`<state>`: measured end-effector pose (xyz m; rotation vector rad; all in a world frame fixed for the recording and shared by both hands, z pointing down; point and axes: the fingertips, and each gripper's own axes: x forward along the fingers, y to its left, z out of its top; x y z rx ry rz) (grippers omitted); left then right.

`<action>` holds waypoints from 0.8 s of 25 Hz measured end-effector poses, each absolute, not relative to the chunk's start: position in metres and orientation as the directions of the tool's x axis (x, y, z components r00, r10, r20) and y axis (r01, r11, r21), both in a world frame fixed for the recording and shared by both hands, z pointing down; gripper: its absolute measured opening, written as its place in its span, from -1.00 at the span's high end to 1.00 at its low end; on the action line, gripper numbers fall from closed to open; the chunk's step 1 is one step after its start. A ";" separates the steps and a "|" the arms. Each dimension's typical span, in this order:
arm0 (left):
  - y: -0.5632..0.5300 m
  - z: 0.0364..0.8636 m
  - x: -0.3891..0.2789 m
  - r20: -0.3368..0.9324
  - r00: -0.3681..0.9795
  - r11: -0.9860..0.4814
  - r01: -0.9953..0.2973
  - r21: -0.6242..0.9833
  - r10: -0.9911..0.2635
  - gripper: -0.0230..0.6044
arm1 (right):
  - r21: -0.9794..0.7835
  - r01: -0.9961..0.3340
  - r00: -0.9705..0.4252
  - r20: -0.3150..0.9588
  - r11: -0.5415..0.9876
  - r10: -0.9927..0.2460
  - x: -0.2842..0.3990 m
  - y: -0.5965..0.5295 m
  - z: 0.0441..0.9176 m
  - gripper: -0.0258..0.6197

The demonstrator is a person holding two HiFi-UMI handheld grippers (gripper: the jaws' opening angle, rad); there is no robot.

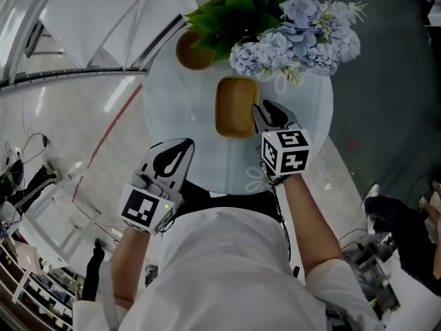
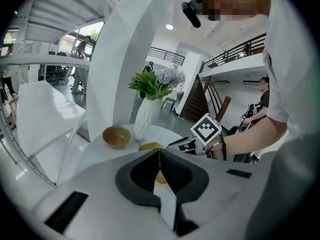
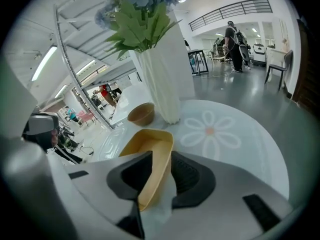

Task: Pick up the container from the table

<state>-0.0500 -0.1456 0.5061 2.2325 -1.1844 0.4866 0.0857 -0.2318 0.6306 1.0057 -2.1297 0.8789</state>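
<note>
A yellow rectangular container (image 1: 234, 107) rests on the round white table (image 1: 306, 126), in front of the flowers. My right gripper (image 1: 260, 109) is at the container's right side. In the right gripper view the container's (image 3: 150, 154) right wall stands between the spread jaws of this gripper (image 3: 159, 160), one jaw inside and one outside; I see no firm squeeze. My left gripper (image 1: 182, 145) hovers at the table's near left edge, apart from the container. In the left gripper view its jaws (image 2: 159, 151) meet in a thin line with nothing between them, and the container (image 2: 150, 146) shows beyond.
A brown bowl (image 1: 193, 50) sits at the table's far left. A white vase (image 3: 160, 89) with green leaves and blue flowers (image 1: 296, 33) stands behind the container. A flower print (image 3: 210, 129) marks the tabletop. People stand in the hall behind.
</note>
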 end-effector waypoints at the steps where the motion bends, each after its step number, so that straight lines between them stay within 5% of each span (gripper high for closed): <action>1: -0.144 0.508 -0.051 0.553 0.544 -0.453 -0.837 0.307 -0.631 0.86 | -0.298 -0.821 -0.514 0.757 0.486 -0.404 0.085 -0.231 0.634 0.53; 20: -0.124 0.520 -0.058 0.566 0.556 -0.444 -0.830 0.338 -0.608 0.86 | -0.251 -0.861 -0.426 0.832 0.443 -0.356 0.083 -0.216 0.679 0.61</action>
